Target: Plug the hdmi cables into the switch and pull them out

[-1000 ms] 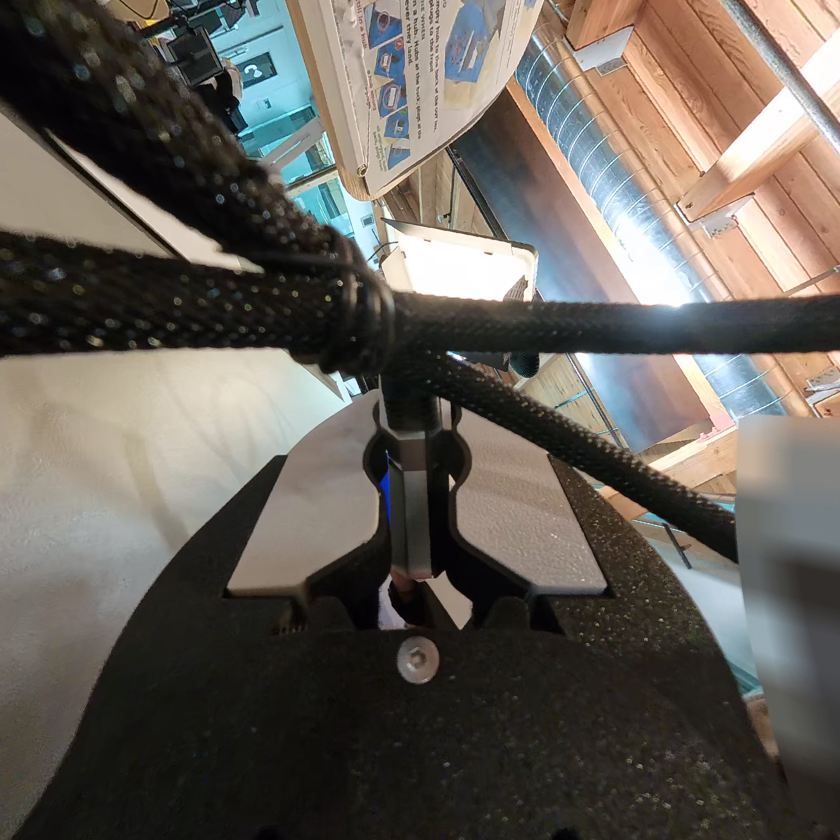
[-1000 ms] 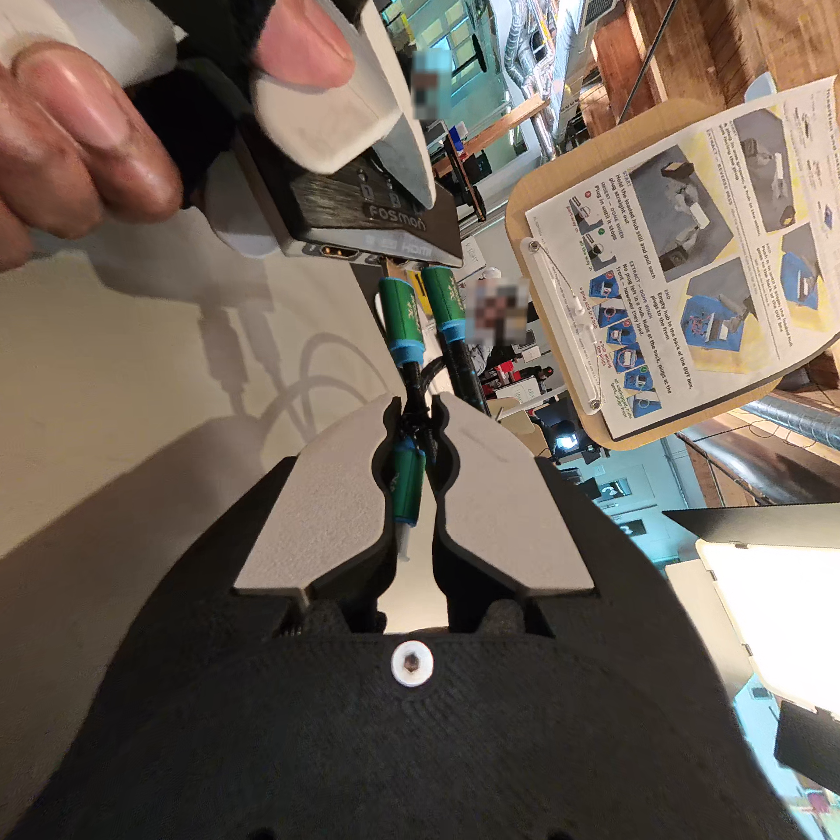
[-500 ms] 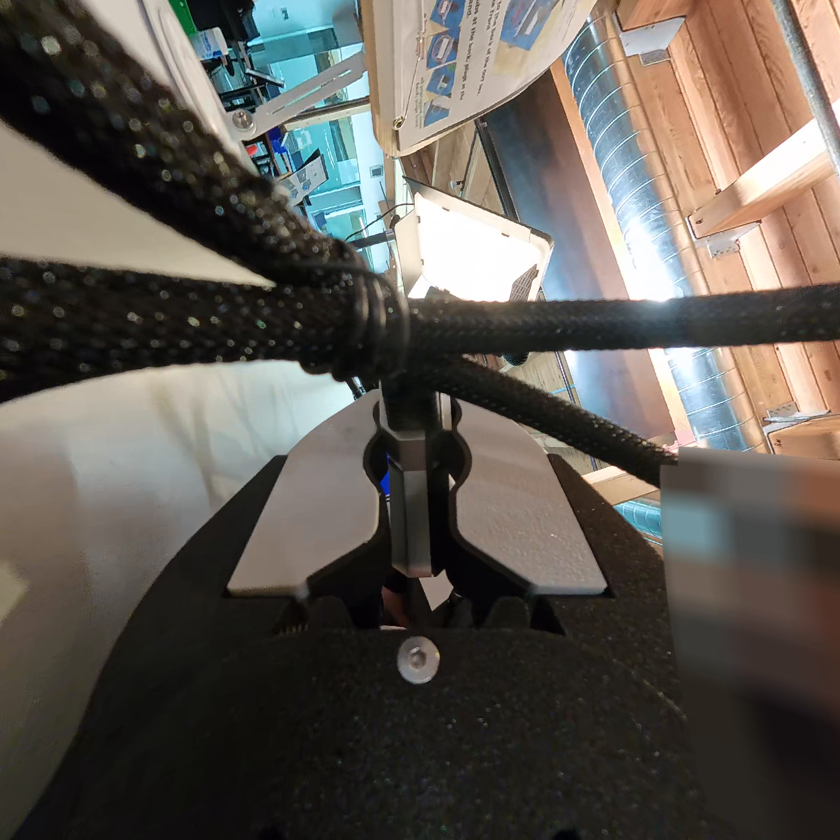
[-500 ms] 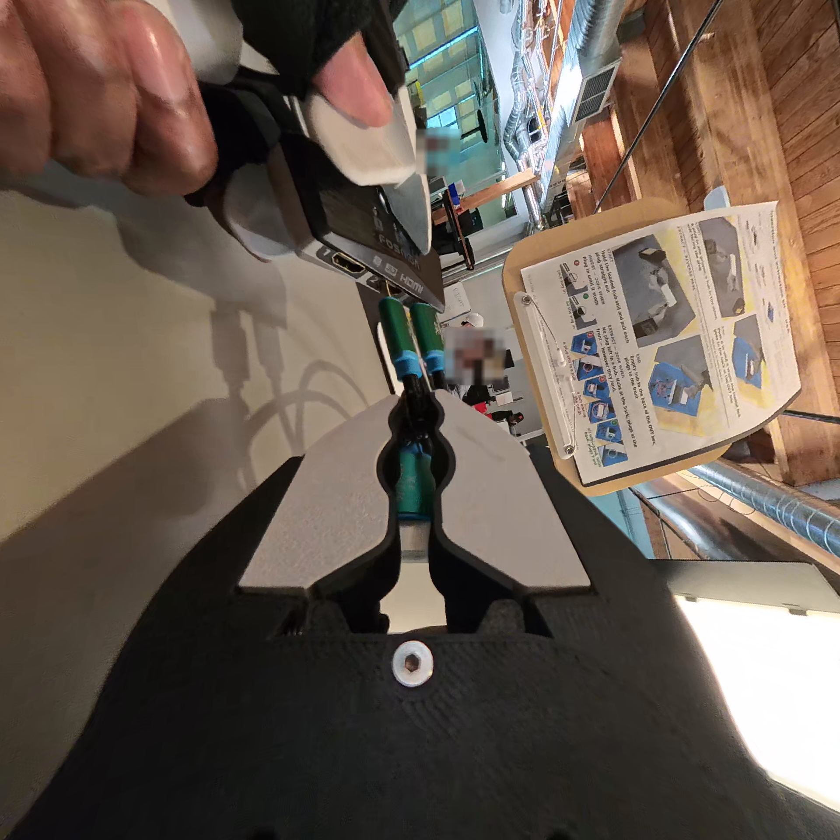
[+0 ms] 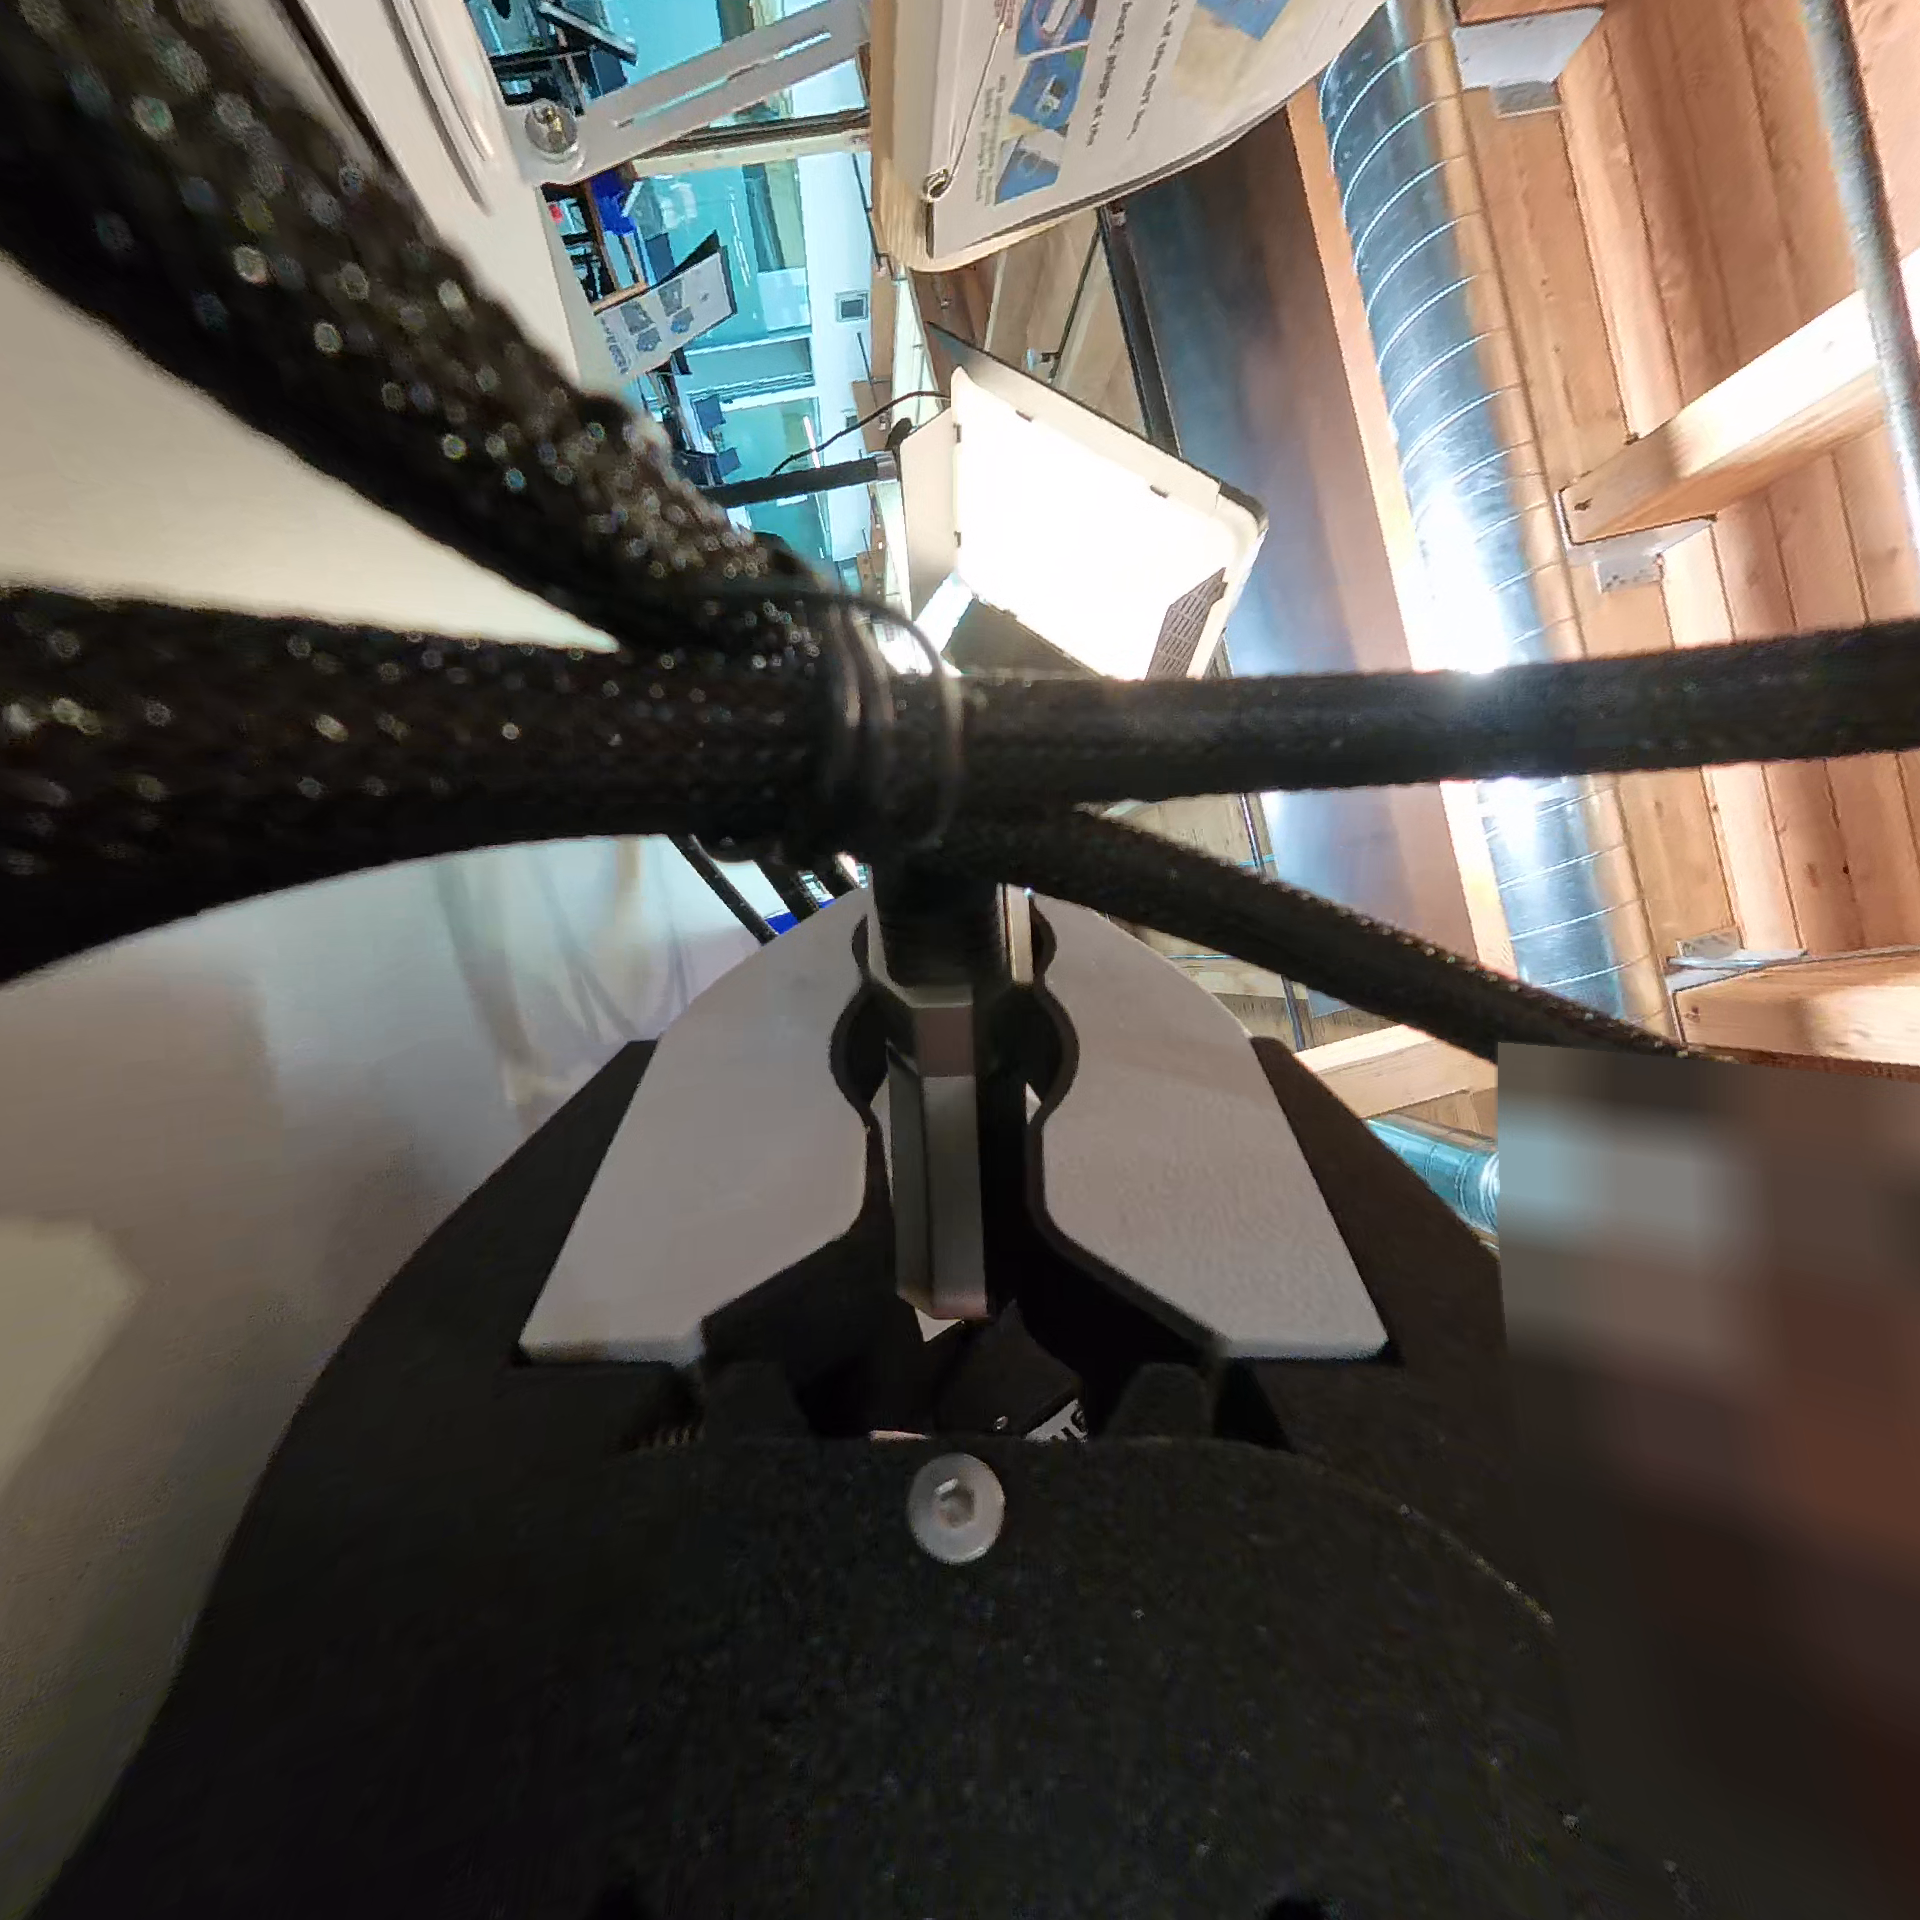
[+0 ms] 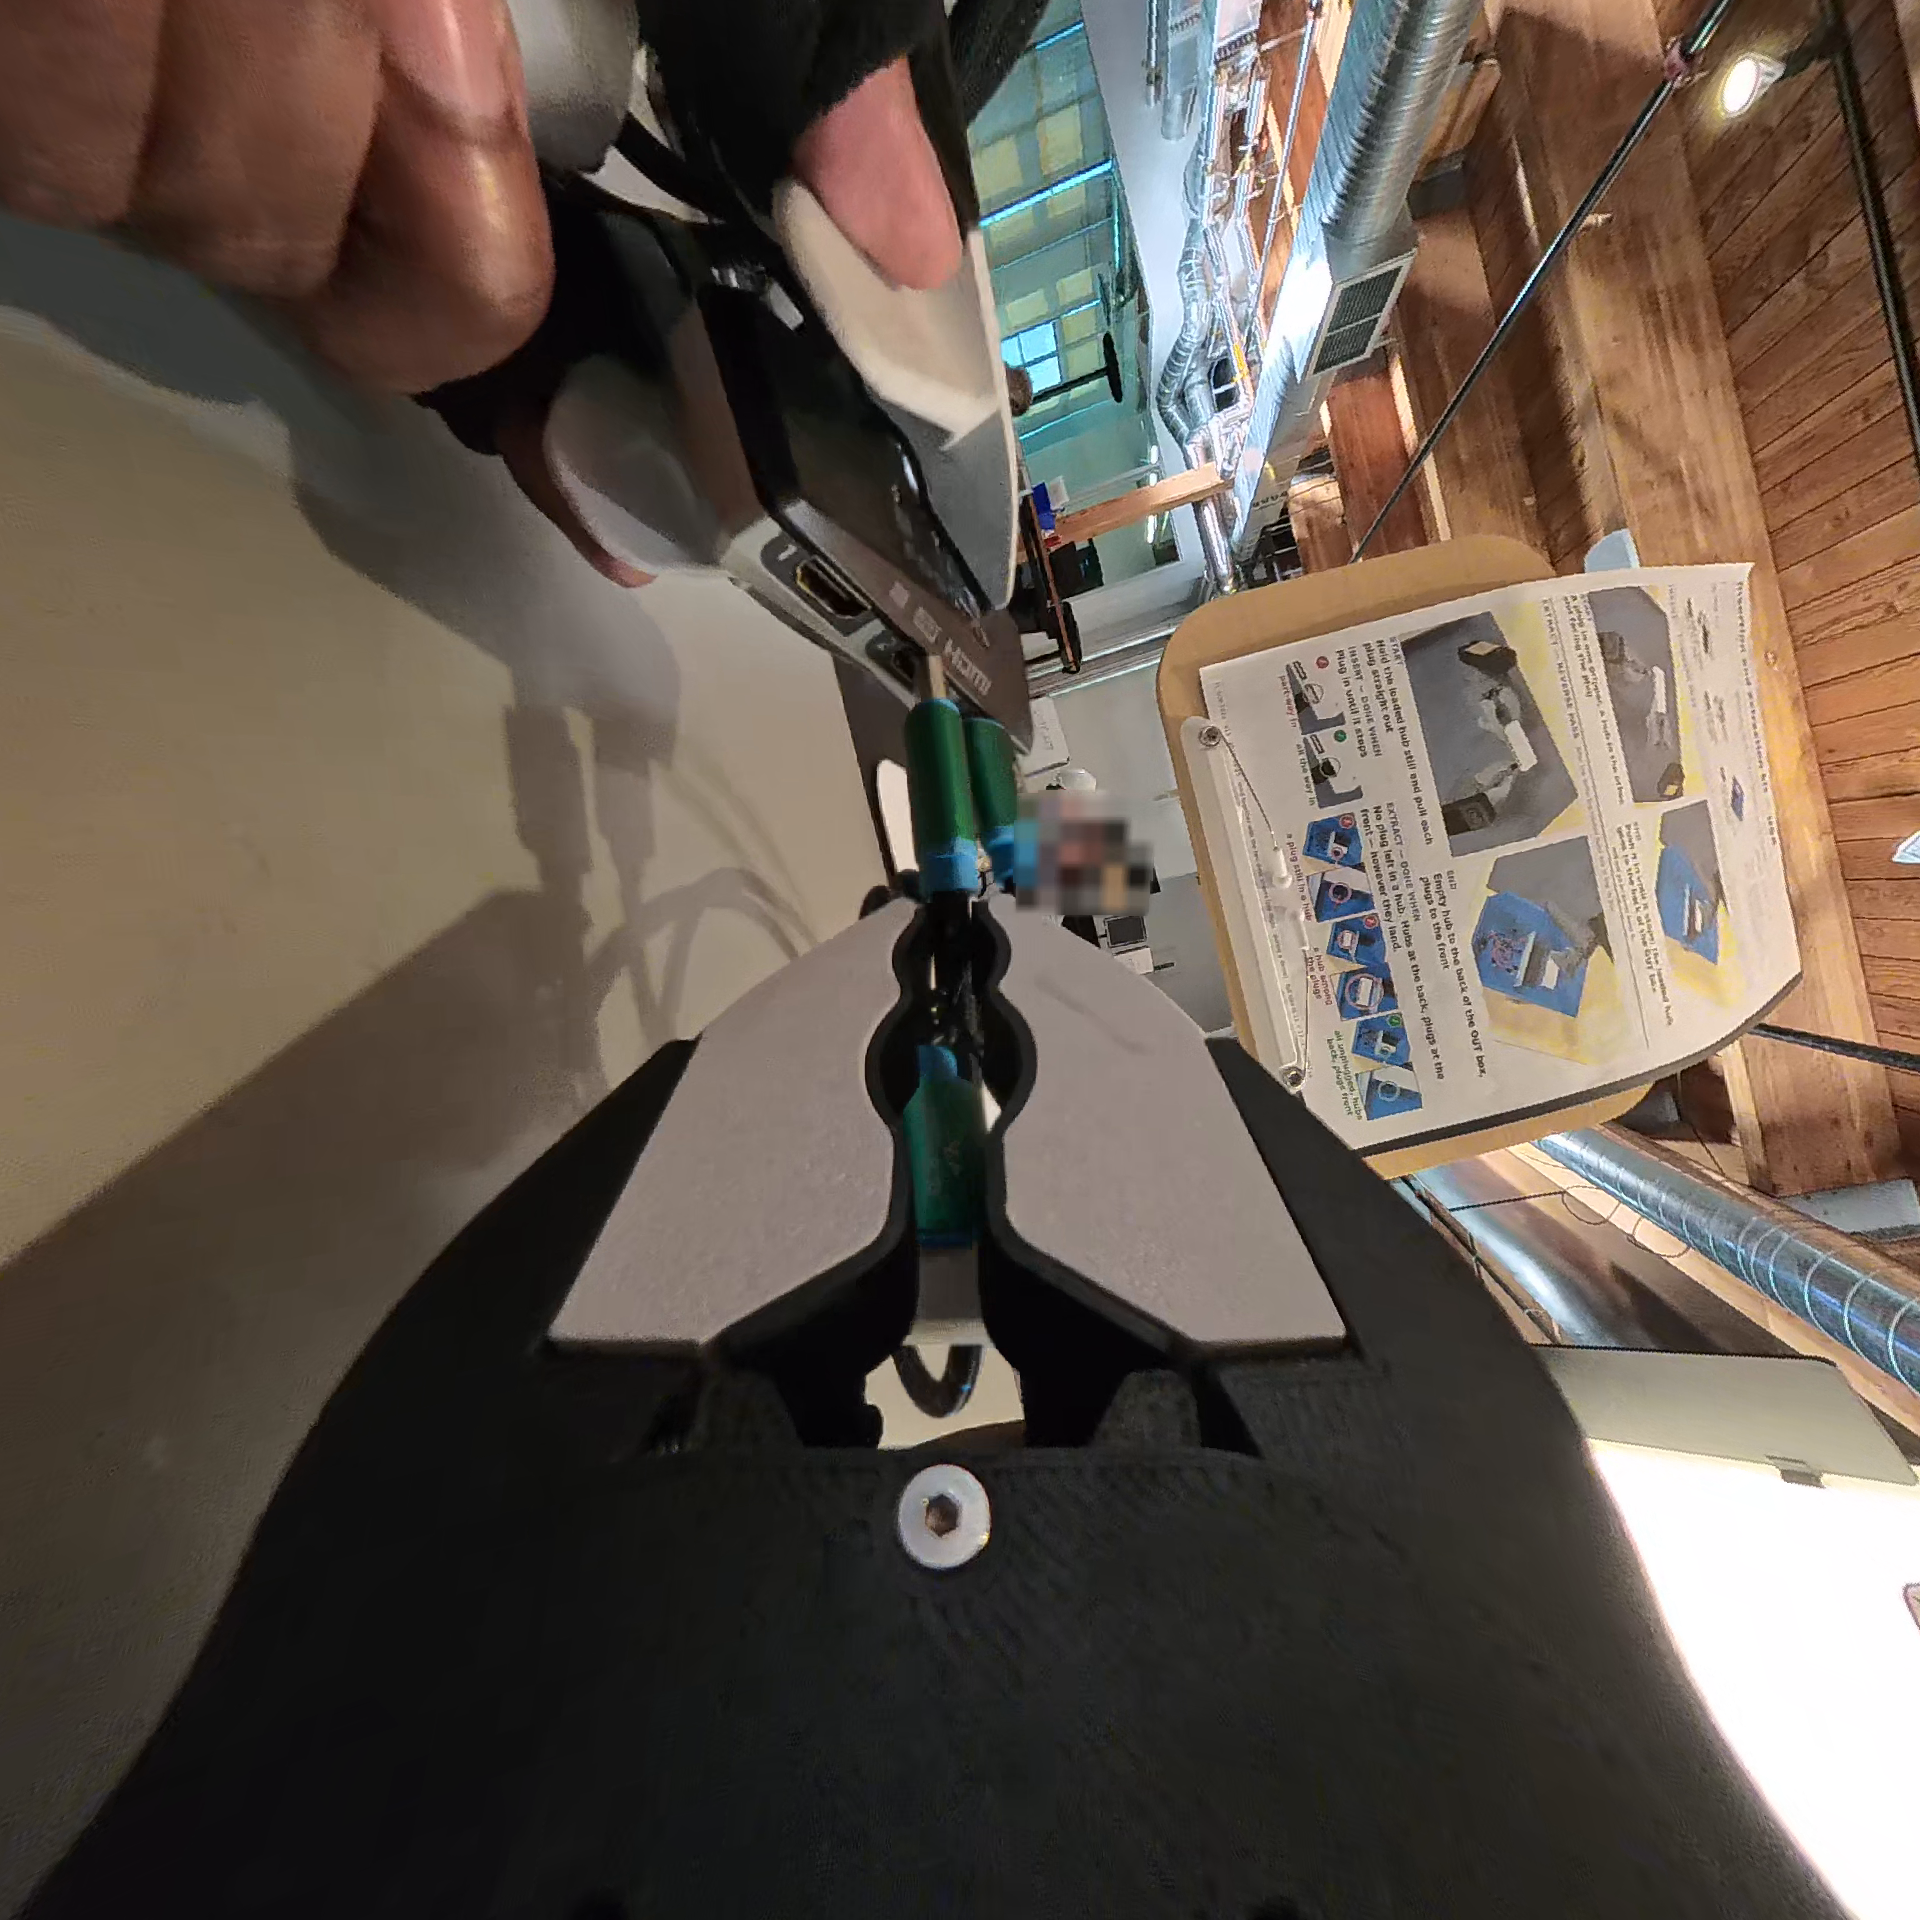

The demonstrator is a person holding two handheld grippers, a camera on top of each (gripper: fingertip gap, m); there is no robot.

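Observation:
In the left wrist view my left gripper is shut on a thin grey metal hub, seen edge-on between the pads. A bundle of thick black braided cables crosses right in front of the fingertips. In the right wrist view the same hub shows dark at the top, clamped by the left gripper's white fingers, with a person's hand beside it. Two green plugs with blue collars sit in the hub. My right gripper is shut on a third green plug, whose metal end points back at the camera.
A wooden board with a printed instruction sheet stands to the right. A bright light panel and a metal duct lie behind. The pale table surface fills the left side.
My right jaws have narrowed onto the green plug, which now sits deeper between the fingers. The hub and the hand have shifted up and away in the right view. The left grasp is unchanged.

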